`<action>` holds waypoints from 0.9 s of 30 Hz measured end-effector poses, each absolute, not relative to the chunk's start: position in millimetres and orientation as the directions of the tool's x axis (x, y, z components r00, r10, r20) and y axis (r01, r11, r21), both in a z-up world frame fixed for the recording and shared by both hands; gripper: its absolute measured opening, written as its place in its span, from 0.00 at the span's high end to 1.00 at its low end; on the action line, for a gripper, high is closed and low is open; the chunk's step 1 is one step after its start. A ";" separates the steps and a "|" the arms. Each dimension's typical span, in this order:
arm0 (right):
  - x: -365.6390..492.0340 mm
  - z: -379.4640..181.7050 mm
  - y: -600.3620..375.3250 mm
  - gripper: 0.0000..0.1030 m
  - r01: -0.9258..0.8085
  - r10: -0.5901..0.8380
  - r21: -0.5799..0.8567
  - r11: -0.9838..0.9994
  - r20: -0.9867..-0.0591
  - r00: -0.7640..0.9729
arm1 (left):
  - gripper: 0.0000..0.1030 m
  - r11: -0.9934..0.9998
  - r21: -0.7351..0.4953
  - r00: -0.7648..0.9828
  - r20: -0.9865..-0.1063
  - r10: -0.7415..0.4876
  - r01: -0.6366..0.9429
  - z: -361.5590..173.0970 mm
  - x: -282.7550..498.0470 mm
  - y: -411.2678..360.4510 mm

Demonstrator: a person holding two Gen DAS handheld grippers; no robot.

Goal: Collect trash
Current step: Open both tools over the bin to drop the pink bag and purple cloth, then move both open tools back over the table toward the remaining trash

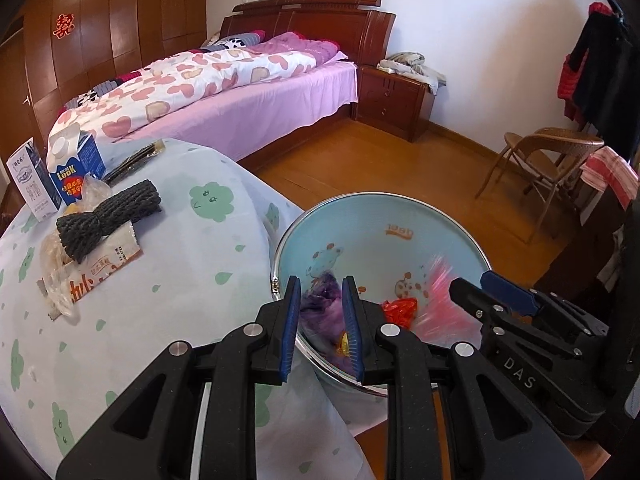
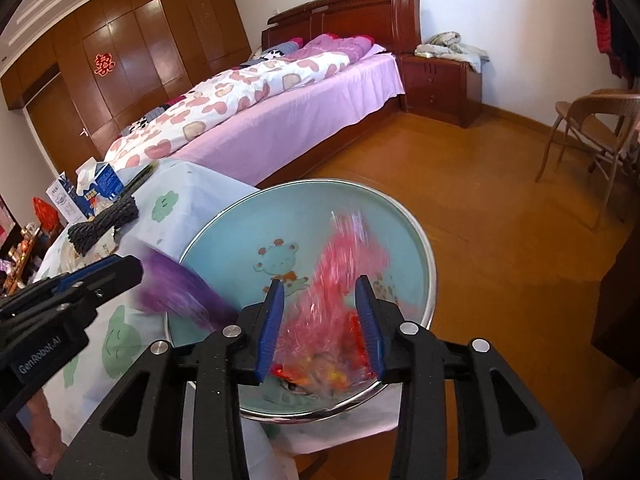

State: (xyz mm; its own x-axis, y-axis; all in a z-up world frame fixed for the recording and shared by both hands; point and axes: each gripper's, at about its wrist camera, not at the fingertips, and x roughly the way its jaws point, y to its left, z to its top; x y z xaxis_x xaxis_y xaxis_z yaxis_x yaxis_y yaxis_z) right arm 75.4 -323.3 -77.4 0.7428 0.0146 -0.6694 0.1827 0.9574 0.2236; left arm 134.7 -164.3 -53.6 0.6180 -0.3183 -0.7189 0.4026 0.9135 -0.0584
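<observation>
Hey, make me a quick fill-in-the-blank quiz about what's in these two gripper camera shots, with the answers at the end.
1. The pink wrapper between the right gripper jaws is over a light blue ____ with a metal rim.
2. The wrapper at the left gripper is ____ in colour.
3. On the tablecloth, the bundle of dark rope lies in front of a blue ____.
4. Behind the table stands a bed with a ____ sheet.

Answers: basin; purple; carton; pink
</observation>
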 end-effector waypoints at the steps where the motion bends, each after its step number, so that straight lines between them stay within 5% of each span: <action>1: 75.8 -77.7 -322.1 0.63 0.184 0.013 0.224 0.957 -0.668 0.744 | 0.79 0.913 -0.058 0.618 -0.719 -0.318 0.403 -53.7 134.5 -164.7; 7: 70.2 -70.8 -326.2 0.57 0.220 -0.004 0.256 0.941 -0.642 0.767 | 0.78 0.907 -0.057 0.616 -0.716 -0.328 0.417 -54.6 132.2 -166.3; 9: 67.9 -67.5 -327.6 0.54 0.233 -0.017 0.261 0.937 -0.630 0.776 | 0.60 0.909 -0.049 0.622 -0.714 -0.321 0.414 -53.3 131.1 -165.4; 14: 65.1 -62.3 -328.4 0.36 0.261 -0.044 0.270 0.927 -0.612 0.790 | 0.37 0.924 -0.023 0.662 -0.692 -0.289 0.381 -45.5 127.1 -151.6; 23: 65.9 -52.1 -312.6 0.14 0.262 -0.078 0.219 0.940 -0.610 0.788 | 0.16 0.966 0.015 0.727 -0.662 -0.183 0.258 -31.0 123.7 -100.0; 27: 67.8 -45.5 -289.3 0.13 0.240 -0.114 0.137 0.961 -0.596 0.795 | 0.10 0.973 0.037 0.733 -0.665 -0.146 0.228 -31.2 122.4 -80.4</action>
